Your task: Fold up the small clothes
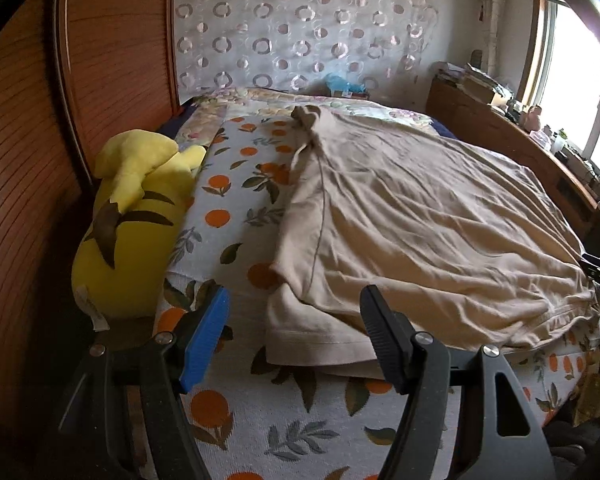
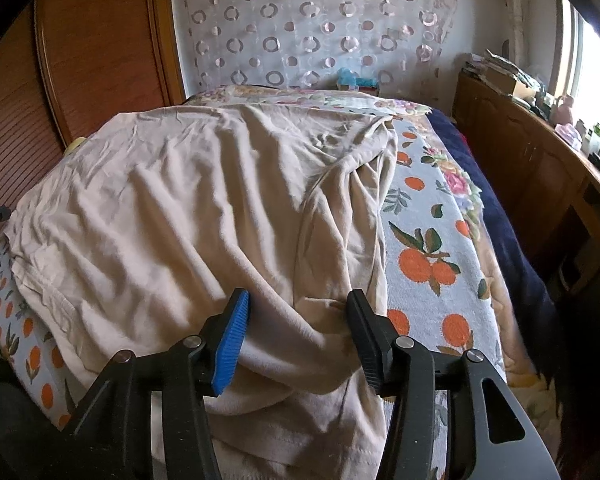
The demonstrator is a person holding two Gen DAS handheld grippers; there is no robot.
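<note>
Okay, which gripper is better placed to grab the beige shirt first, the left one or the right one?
Probably the right. The right gripper is open with the beige shirt bunched right between its fingers. The left gripper is open too, but lines up on the shirt's sleeve edge, partly over the orange-print blanket.

A bed covered by a white orange-and-leaf printed blanket is seen, on which a wrinkled beige cotton garment is spread beside a yellow plush toy.
</note>
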